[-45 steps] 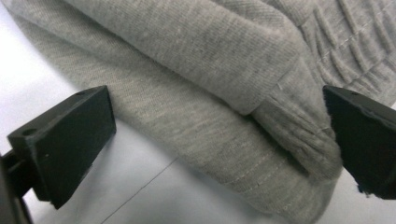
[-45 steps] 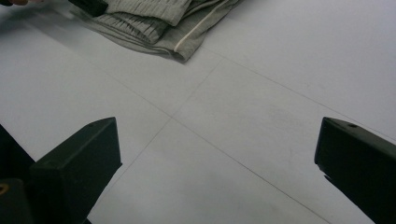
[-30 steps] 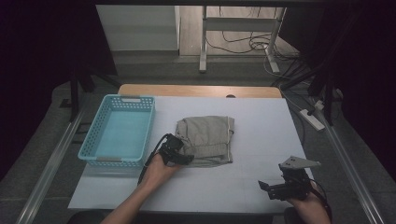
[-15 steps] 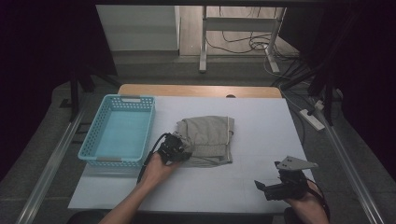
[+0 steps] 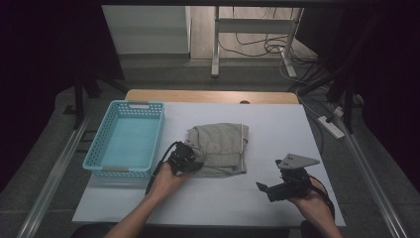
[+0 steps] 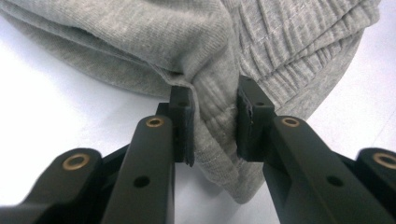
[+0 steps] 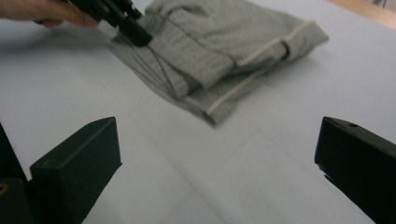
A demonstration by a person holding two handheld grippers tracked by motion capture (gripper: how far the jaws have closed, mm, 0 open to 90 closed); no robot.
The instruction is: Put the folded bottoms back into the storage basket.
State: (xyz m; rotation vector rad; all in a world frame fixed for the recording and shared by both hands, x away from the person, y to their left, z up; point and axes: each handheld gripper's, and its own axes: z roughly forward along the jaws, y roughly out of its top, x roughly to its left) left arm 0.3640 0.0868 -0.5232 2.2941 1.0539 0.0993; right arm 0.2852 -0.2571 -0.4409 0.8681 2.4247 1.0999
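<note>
With its jaws pinching the folded grey knit garment for lifting, the left gripper sits mid-table; the right gripper waits spread wide near the table's right front corner.

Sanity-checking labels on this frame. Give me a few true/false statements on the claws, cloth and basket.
1. The left claw has a fold of the grey cloth between its jaws. True.
2. The right claw holds the cloth. False: it is open, over bare table, apart from the cloth.
3. The cloth lies in the basket. False: it lies on the table beside it.
4. The basket is blue. True.
</note>
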